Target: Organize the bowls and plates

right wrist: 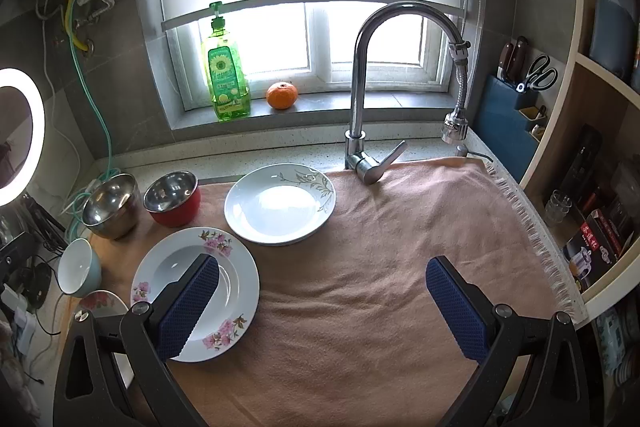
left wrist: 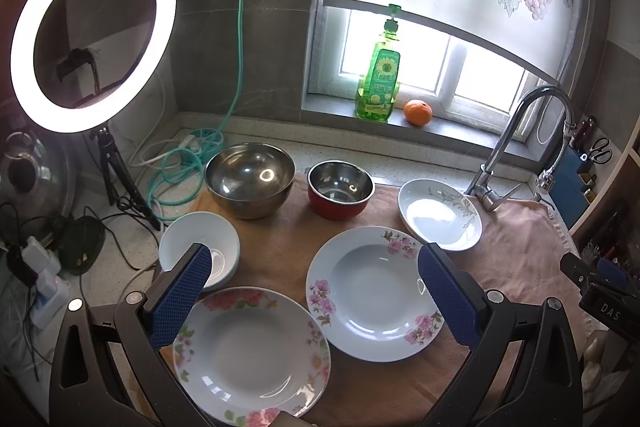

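- My left tool [left wrist: 314, 291] hangs with its blue pads spread wide and nothing between them, above the two flowered plates; my right tool [right wrist: 322, 301] is just as wide apart and empty, over bare cloth
- Nearest me lies the red-flowered plate [left wrist: 250, 355], flat on the peach cloth [right wrist: 400, 267] that covers the desk; I judge it the easiest base for a stack, so I would leave it where it is
- Just beside it sits the pink-flowered plate [left wrist: 374, 293]; I would close one pad over its rim and one under, lift it level, and set it down centred on the first
- Farther right is the leaf-patterned plate [left wrist: 440, 215], which should go on top last
- The white bowl [left wrist: 200, 247] stands at the cloth's left edge; behind are the steel bowl [left wrist: 250, 179] and the red bowl [left wrist: 340, 191], apart from each other
- I would nest small into large, gripping the walls gently, since steel looks slippery
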